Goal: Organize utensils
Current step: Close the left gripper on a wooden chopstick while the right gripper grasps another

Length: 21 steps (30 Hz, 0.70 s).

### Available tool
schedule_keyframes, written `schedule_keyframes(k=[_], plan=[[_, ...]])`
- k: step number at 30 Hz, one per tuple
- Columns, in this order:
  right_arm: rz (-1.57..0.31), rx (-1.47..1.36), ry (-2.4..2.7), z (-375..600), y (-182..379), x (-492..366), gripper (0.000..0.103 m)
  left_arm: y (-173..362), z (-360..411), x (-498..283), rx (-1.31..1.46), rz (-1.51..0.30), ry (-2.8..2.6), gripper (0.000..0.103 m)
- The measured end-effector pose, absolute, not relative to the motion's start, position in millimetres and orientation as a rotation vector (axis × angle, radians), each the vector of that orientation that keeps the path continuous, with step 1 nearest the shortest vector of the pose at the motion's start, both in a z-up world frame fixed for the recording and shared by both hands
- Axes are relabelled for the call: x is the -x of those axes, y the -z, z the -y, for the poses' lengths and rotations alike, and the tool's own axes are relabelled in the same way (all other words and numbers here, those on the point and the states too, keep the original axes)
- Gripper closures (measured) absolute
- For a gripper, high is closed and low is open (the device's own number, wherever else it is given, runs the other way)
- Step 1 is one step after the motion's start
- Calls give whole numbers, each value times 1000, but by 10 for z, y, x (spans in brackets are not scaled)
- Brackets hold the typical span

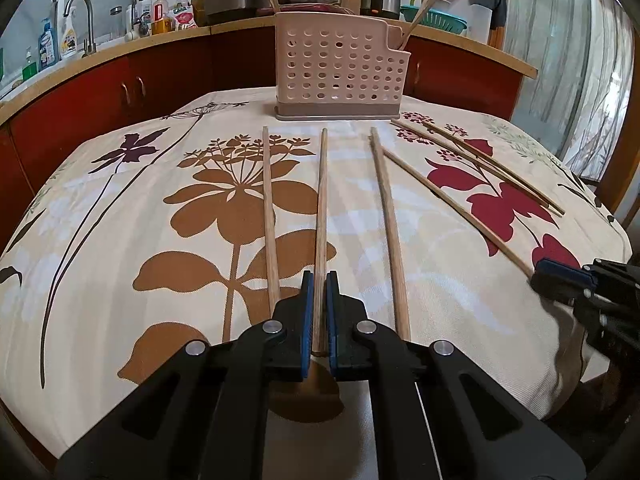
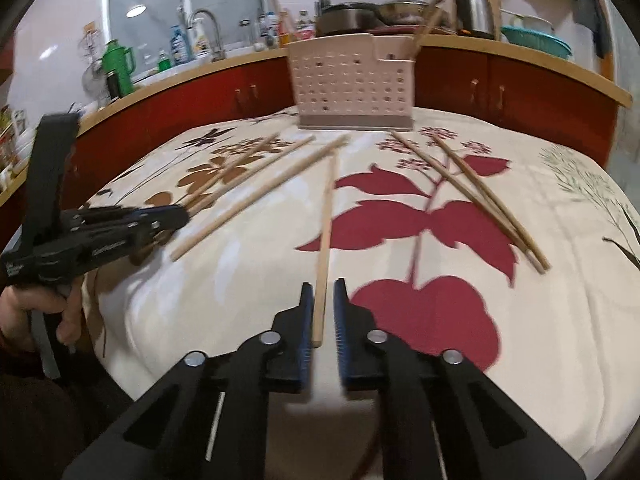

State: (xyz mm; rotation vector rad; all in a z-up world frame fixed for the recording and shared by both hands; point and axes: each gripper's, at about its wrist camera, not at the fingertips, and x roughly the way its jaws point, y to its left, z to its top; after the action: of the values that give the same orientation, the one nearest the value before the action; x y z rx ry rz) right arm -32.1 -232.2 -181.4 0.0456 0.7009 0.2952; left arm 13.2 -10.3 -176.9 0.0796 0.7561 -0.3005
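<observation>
Chopsticks lie scattered lengthwise on the flowered tablecloth [image 1: 120, 240], in front of the perforated utensil holder [image 1: 340, 64] at the far edge, which already has a few sticks standing in it. From the left: one loose chopstick [image 1: 269, 208] lies just beside the left gripper [image 1: 319, 312], whose jaws are clamped on the near end of the next chopstick [image 1: 322, 200]. Held so far back, the long free end could sag or swing and miss the holder. A third stick [image 1: 386, 216] lies close enough to be knocked. The right gripper [image 2: 323, 312] straddles a thinner chopstick [image 2: 326, 232]; the pads appear not quite pressing, the view is blurred, so the stick may slip. Two crossed sticks [image 2: 480, 196] lie further right.
</observation>
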Motion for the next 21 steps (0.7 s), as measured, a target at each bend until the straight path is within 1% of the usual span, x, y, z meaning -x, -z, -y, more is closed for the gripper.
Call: schedule_keyframes(k=[2, 8, 11, 13, 14, 17, 21], plan=[[-699, -72, -263, 2417, 1824, 306, 95, 1767, 113, -129, -81, -755, 303, 96], [-691, -79, -250, 2493, 1839, 302, 95, 1773, 124, -127, -82, -752, 303, 96], [-688, -101, -275, 2522, 1840, 297, 89, 1774, 122, -129, -83, -752, 305, 97], [-685, -86, -274, 2502, 1839, 317, 89, 1773, 125, -128, -84, -752, 304, 97], [-685, -88, -276, 2507, 1837, 318, 89, 1773, 131, -130, -84, -752, 305, 97], [-687, -103, -266, 2508, 1834, 328, 95, 1772, 131, -129, -79, -752, 307, 97], [-665, -109, -256, 2534, 1766, 356, 95, 1736, 131, -120, -75, -741, 313, 97]])
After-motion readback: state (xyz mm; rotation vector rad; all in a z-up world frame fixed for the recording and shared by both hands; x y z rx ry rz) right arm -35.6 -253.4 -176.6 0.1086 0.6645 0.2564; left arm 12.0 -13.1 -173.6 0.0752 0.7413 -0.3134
